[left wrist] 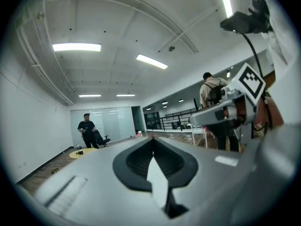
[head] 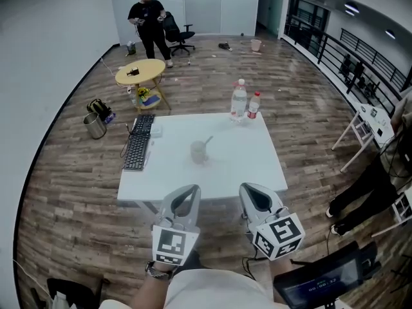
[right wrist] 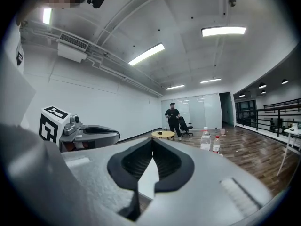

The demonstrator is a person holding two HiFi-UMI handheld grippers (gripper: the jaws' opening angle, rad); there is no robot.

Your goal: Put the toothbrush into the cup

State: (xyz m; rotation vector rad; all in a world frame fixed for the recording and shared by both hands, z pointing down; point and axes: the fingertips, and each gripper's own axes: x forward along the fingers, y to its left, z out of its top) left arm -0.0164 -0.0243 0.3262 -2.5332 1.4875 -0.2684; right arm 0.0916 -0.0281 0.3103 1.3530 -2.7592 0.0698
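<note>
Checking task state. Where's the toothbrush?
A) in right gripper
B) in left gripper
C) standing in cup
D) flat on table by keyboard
C: the toothbrush sticks up out of the cup on the white table; left gripper and right gripper are shut on nothing.

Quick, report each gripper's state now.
Left gripper: shut, holding nothing.
Right gripper: shut, holding nothing.

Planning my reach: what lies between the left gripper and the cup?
Head view: only bare white tabletop between the left gripper and the small pale cup.
</note>
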